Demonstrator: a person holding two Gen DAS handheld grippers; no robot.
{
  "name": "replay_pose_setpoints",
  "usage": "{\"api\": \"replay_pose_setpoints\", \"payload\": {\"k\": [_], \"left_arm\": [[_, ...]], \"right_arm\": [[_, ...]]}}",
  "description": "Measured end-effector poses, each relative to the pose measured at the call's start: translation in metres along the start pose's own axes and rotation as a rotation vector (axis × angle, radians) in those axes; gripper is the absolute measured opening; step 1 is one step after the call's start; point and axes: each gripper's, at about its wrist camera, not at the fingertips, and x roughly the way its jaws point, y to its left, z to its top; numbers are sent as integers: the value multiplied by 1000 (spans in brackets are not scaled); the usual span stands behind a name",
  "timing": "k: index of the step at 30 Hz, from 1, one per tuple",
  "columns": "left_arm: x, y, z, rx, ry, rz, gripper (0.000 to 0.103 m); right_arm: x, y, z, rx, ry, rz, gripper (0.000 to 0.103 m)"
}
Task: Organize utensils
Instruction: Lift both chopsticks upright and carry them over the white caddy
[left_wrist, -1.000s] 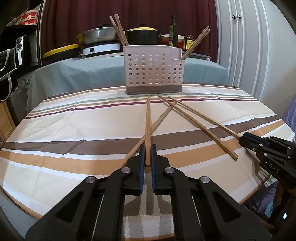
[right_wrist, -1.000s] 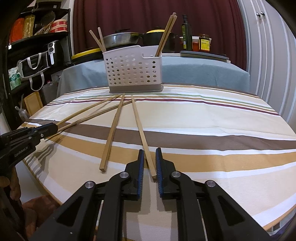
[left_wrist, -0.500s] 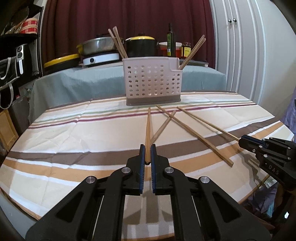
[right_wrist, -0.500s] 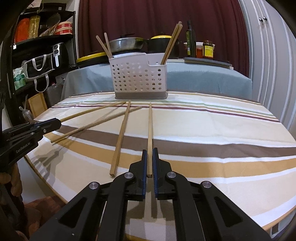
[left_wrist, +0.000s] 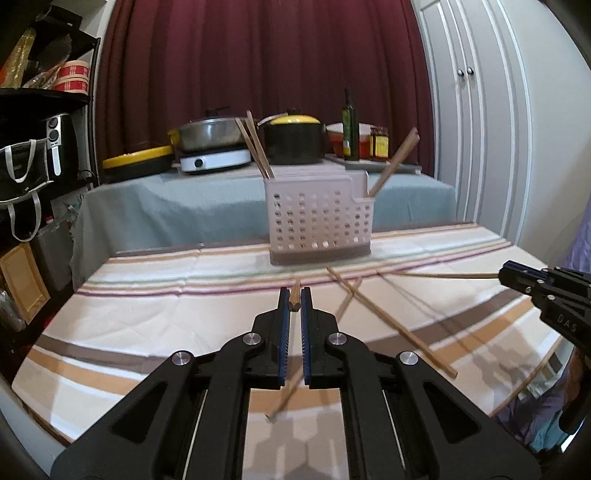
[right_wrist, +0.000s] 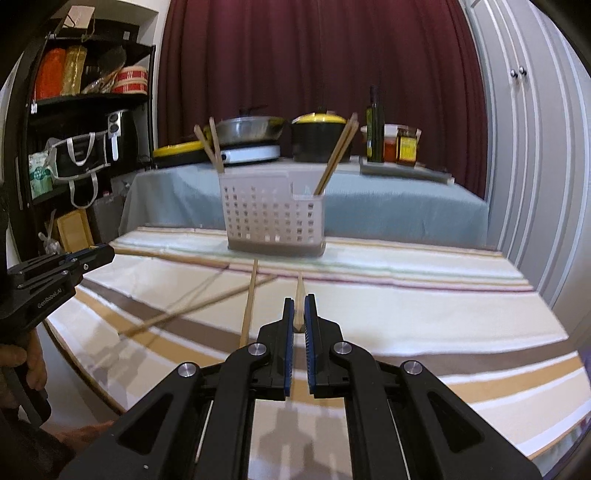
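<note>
Two tools, each clamped on one chopstick: left tool (left_wrist: 294, 306) grips a chopstick (left_wrist: 295, 300) end-on, pointing at 12 o'clock toward the white holder (left_wrist: 318, 221); right tool (right_wrist: 299, 312) grips another chopstick (right_wrist: 299, 295), also aimed at 12. Two loose chopsticks (left_wrist: 388, 317) lie crossed on the striped bench (left_wrist: 147, 314) at 1–2 o'clock of the left tool. Holder stands at the bench's far edge – four chopsticks in it, two (left_wrist: 255, 147) left, two (left_wrist: 393, 162) right.

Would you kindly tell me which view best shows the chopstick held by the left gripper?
The right wrist view: the left gripper holds its chopstick side-on, full length visible. The left wrist view shows only its end between the fingers.
</note>
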Motion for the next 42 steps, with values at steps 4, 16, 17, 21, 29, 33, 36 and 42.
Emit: {"api": "replay_pose_setpoints", "payload": {"k": [4, 16, 17, 21, 29, 33, 36, 42], "left_arm": [[-6, 8, 19, -7, -41, 12, 6], [-1, 41, 67, -55, -71, 41, 6], [2, 44, 69, -60, -68, 41, 6], [13, 51, 80, -74, -60, 43, 6], [33, 53, 99, -56, -70, 38, 6], [37, 55, 110, -48, -85, 31, 6], [36, 55, 120, -39, -99, 27, 6], [27, 56, 148, -55, -135, -12, 6]], "right_arm": [[-10, -2, 20, 0, -45, -8, 6], [0, -7, 65, -7, -114, -15, 6], [1, -7, 68, -10, -116, -15, 6], [15, -6, 82, -26, -134, -20, 6], [39, -11, 103, -25, -154, -8, 6], [44, -13, 110, -14, -156, 3, 6], [45, -15, 119, -7, -163, 13, 6], [36, -16, 144, 0, -205, 45, 6]]}}
